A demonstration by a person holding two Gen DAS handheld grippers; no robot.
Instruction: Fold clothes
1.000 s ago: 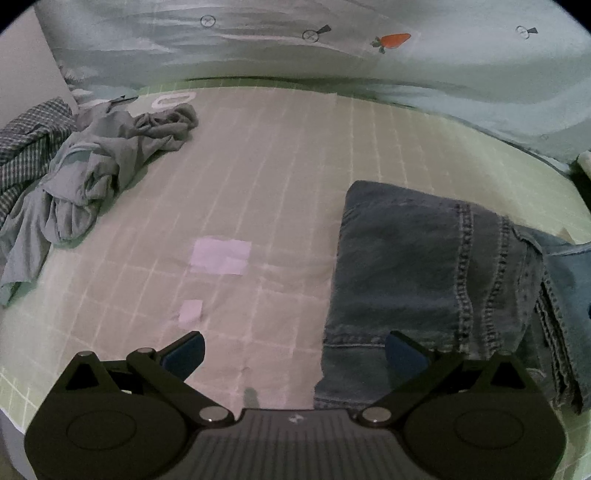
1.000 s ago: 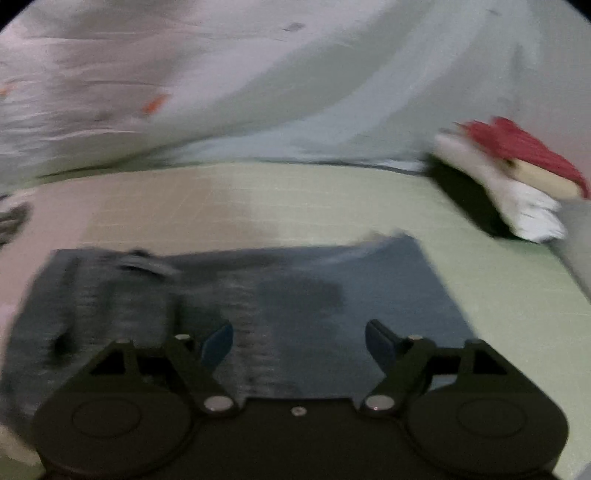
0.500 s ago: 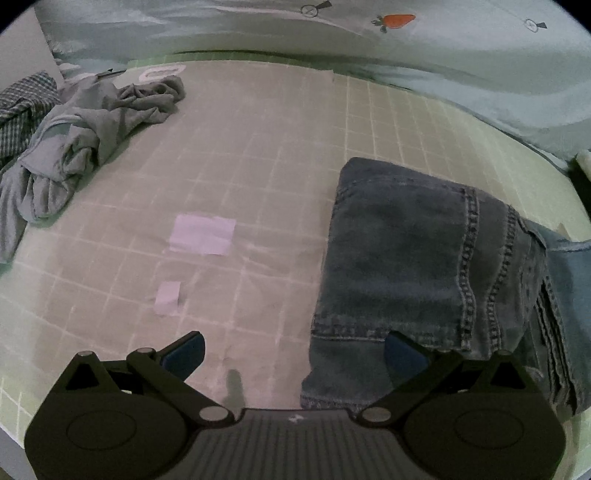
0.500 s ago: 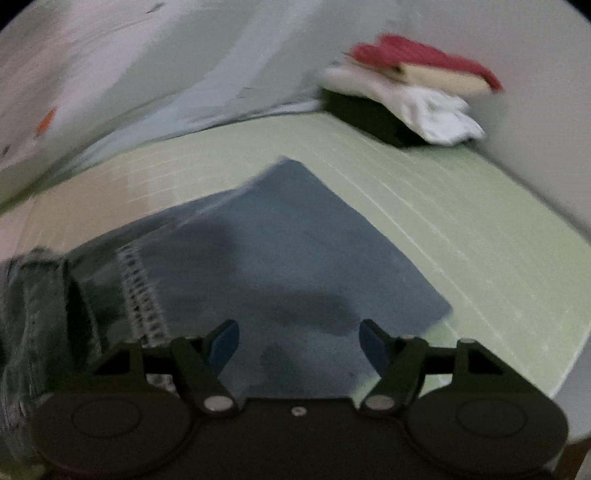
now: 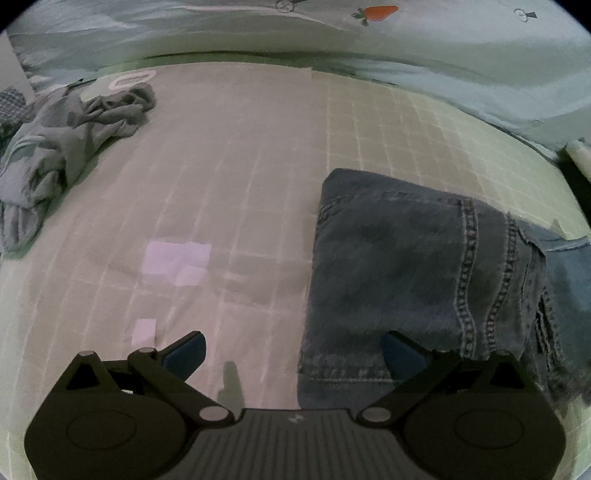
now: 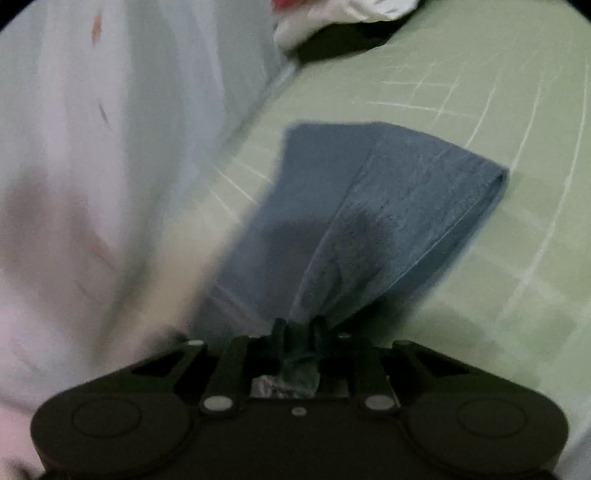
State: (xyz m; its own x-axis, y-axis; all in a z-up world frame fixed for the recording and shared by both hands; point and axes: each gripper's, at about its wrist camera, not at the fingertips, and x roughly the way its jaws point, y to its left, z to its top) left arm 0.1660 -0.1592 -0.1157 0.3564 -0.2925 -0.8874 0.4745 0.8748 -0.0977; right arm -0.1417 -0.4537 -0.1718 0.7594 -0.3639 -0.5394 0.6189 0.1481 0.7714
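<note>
Folded blue jeans (image 5: pixel 413 266) lie on the green checked bed sheet (image 5: pixel 240 166), right of centre in the left wrist view. My left gripper (image 5: pixel 291 354) is open and empty, hovering at the jeans' near left corner. In the right wrist view, my right gripper (image 6: pixel 299 332) is shut on a bunched edge of the jeans leg (image 6: pixel 388 206), which rises from the sheet in a lifted fold. The view is motion-blurred.
A crumpled grey garment (image 5: pixel 62 147) lies at the far left with a checked cloth (image 5: pixel 11 107) behind it. A carrot-print curtain (image 5: pixel 369 37) hangs along the back. A stack of red and white clothes (image 6: pixel 351 14) sits at the far right.
My right gripper has closed on the jeans leg edge and swung round, lifting it. My left gripper has shifted slightly and stays open.
</note>
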